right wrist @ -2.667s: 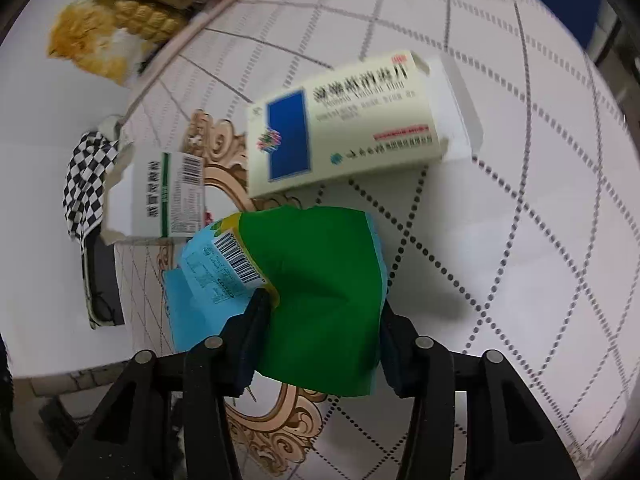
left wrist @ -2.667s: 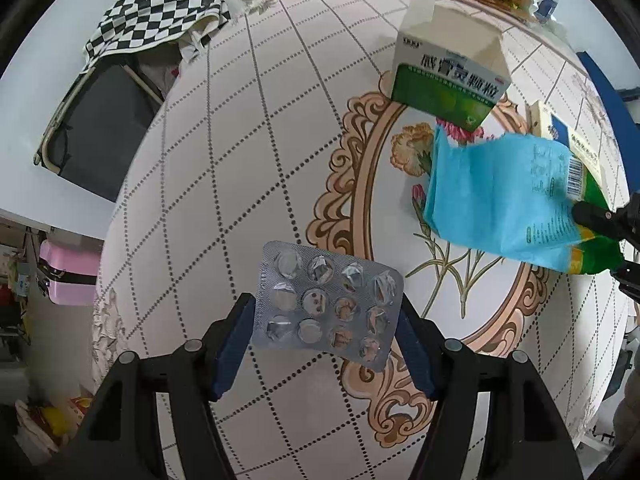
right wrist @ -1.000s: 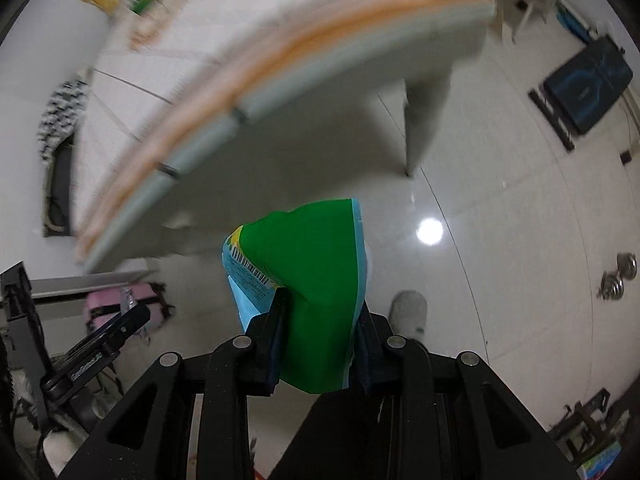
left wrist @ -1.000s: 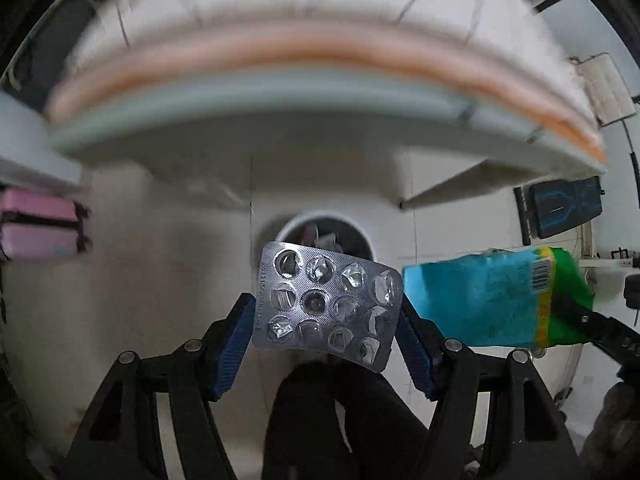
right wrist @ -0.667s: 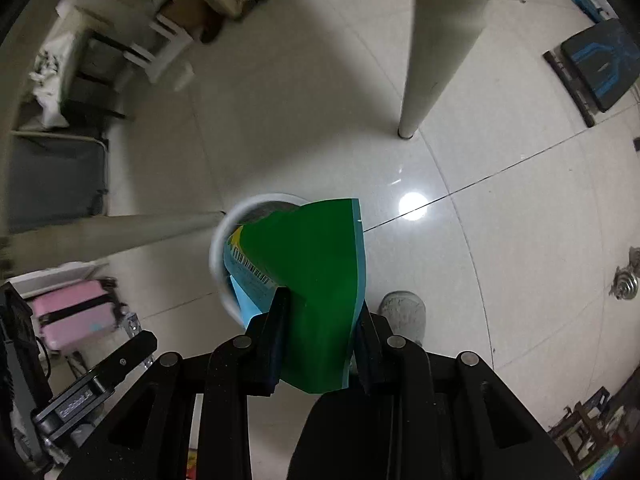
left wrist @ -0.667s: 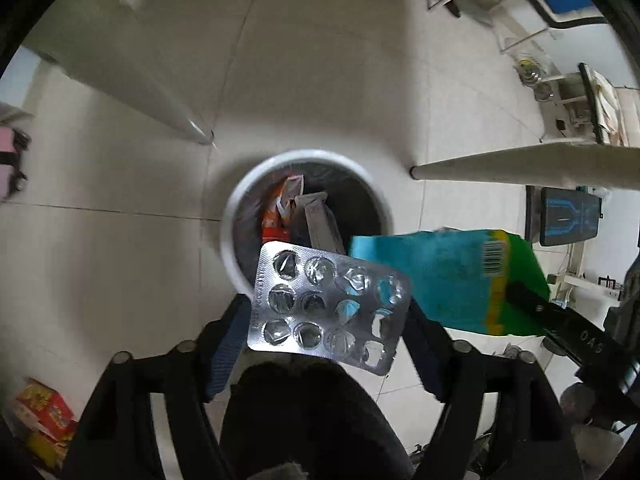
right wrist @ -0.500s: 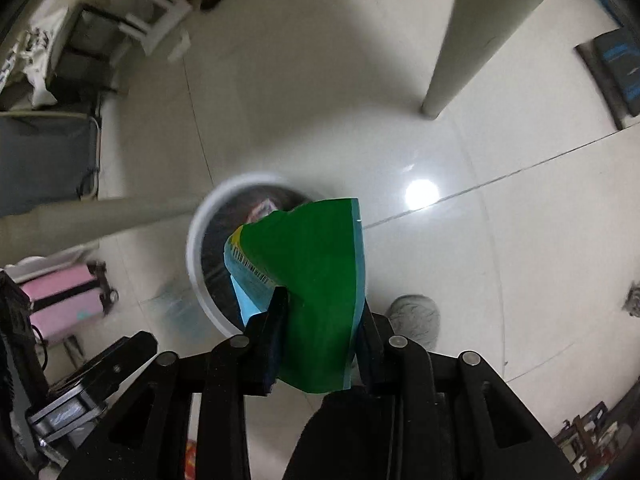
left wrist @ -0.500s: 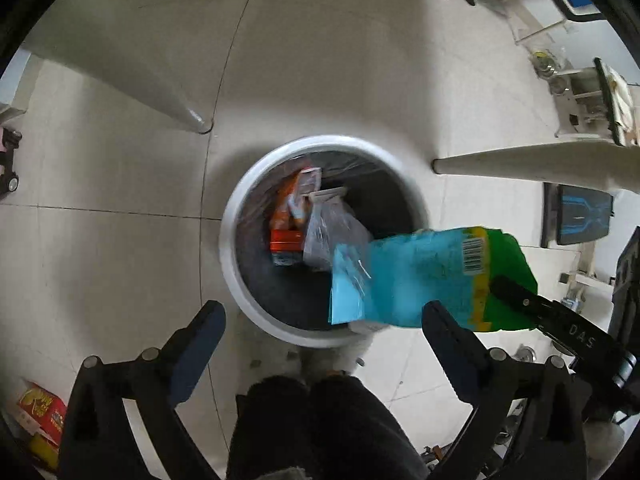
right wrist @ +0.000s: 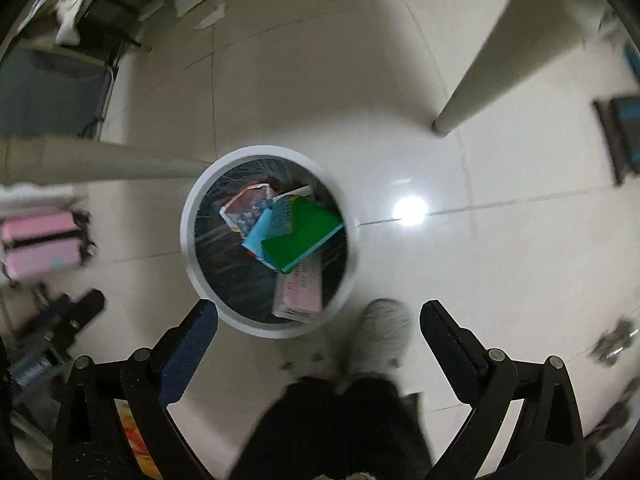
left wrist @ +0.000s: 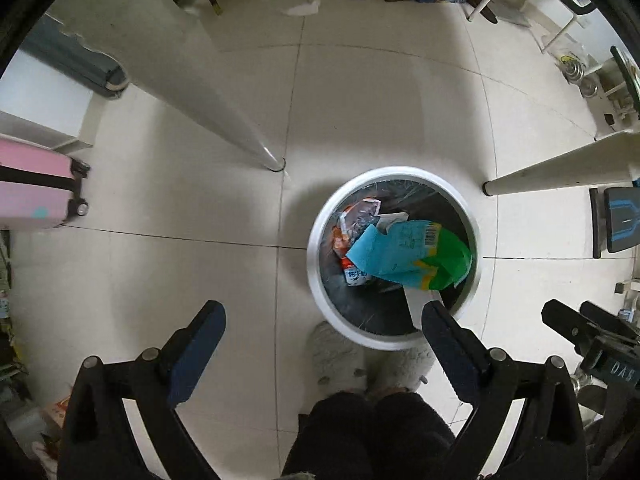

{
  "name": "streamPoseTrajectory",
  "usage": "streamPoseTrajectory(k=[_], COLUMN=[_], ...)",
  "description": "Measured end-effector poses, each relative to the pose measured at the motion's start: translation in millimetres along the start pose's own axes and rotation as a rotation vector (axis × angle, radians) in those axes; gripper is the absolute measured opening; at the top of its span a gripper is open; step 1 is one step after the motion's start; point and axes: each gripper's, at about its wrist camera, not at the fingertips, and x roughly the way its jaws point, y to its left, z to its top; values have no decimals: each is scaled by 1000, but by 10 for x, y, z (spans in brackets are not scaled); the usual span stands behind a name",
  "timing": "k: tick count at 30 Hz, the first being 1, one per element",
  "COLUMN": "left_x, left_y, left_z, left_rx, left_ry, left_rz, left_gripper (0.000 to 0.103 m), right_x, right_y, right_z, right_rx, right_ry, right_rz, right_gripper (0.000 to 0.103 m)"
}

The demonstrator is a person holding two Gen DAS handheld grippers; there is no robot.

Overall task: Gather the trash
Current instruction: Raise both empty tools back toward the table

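Note:
A round white trash bin [left wrist: 316,240] with a dark liner stands on the floor below both grippers; it also shows in the right wrist view [right wrist: 188,236]. The blue and green packet [left wrist: 408,258] lies inside it on other trash, and shows in the right wrist view [right wrist: 296,236]. The blister pack [right wrist: 298,292] lies in the bin too. My left gripper [left wrist: 320,324] is open and empty above the bin's near rim. My right gripper [right wrist: 318,320] is open and empty above the bin's near rim.
White table legs [left wrist: 224,120] [left wrist: 560,168] stand either side of the bin. A pink suitcase [left wrist: 36,184] is at the left. The person's slippered feet [left wrist: 340,356] and dark trousers are just near the bin. Clutter lines the far wall.
Both grippers went from the table down over the bin and opened. The blister pack dropped first, then the blue and green packet, and both now lie in the bin.

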Motion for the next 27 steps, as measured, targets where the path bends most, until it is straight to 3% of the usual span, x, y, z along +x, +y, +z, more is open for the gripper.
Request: streamPoseTrajectory(k=[4,13,27], left_x=[-316,-996,-2469], left_y=[-11,-116,-106], left_z=[-88,-262,-533], left_rx=[9,17,25], left_ry=[-17,-33,-95], left_rz=[9,2,-28], left_gripper=[100,100,100], right_x=[-384,-1264,-3129], right_y=[124,296,519], right_z=[-104,-393,-888], right_rx=[-48,-85,-119], right_ry=[-40,-65,-133], right_rz=[-63,-104,-61], right_gripper=[102,102,102])
